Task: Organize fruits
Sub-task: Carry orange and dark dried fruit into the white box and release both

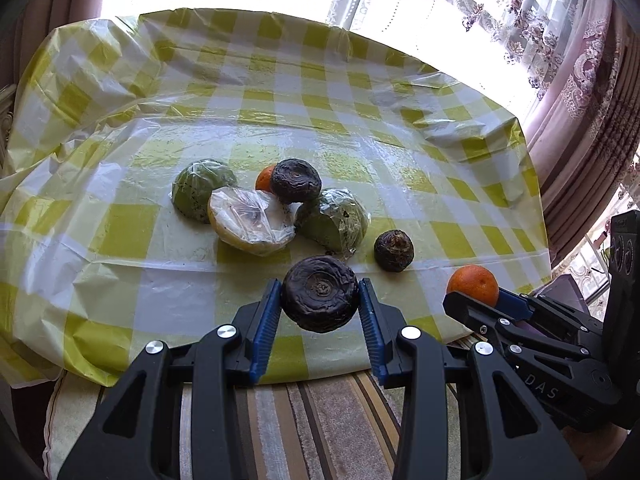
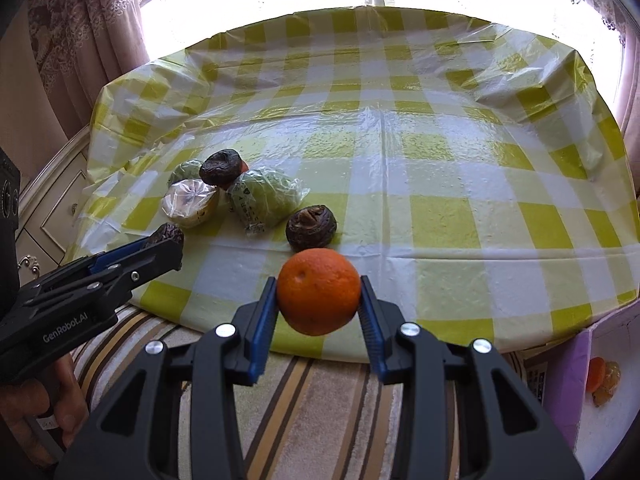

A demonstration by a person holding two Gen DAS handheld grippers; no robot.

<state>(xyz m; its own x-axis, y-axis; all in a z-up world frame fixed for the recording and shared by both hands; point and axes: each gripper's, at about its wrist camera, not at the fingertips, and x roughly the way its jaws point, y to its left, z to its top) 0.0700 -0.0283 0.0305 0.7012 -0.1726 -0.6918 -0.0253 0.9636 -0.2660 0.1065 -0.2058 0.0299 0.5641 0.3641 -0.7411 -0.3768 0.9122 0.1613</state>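
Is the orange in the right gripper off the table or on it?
Off the table. The right gripper's fingers clamp the orange from both sides, over the table's near edge.

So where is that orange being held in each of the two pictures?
Left wrist view: the held orange sits at the right edge, low, in the right gripper seen from the side.
Right wrist view: it is centre, just below the middle, pinched between the blue pads.
Shared landmark: the lone dark wrinkled fruit on the checked tablecloth, just beyond the orange.
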